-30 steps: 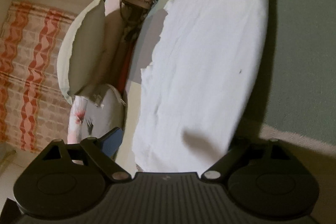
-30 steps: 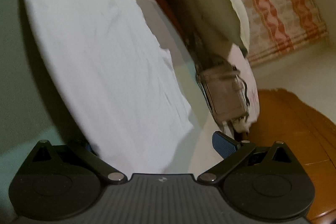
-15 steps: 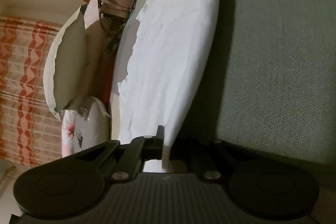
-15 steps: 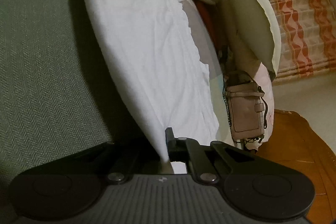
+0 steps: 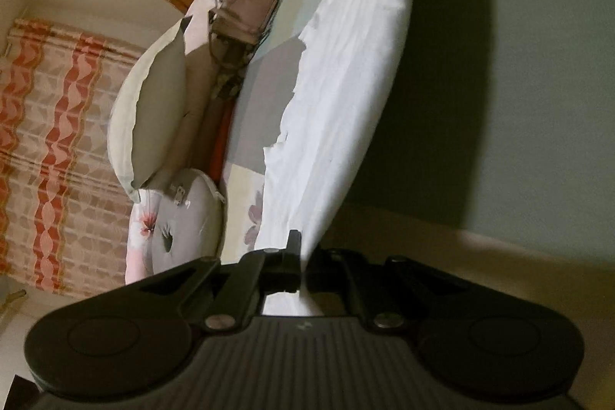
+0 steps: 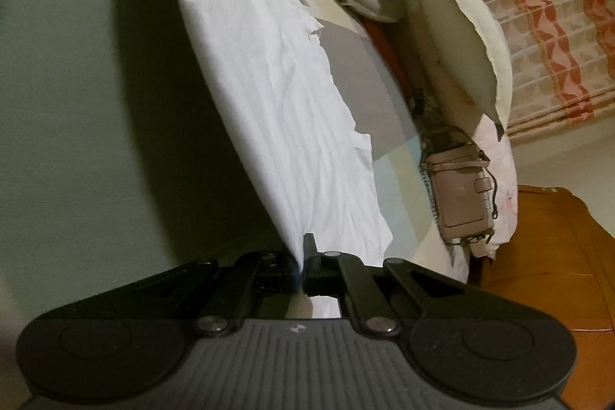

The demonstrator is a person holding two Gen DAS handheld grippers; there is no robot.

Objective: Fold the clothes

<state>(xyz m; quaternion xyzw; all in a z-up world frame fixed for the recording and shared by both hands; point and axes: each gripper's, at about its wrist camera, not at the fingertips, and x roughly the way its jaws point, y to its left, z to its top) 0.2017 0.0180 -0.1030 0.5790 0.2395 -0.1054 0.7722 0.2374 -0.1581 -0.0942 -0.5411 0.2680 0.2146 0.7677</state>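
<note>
Both jaws gone from wide apart to clamped, white cloth (image 5: 346, 72) now lifted off the green bed cover (image 5: 519, 102) and casting a dark shadow on it. Pillows (image 5: 153, 110), brown pouch (image 5: 250, 2) and round grey cushion (image 5: 188, 218) lined up beside cloth, none touching it. Wooden furniture (image 6: 557, 256) seen at lower right in right view, at top in left. Left hand-held gripper (image 5: 298, 260) pinched tight on one cloth corner; right hand-held gripper (image 6: 303, 256) likewise on another.
</note>
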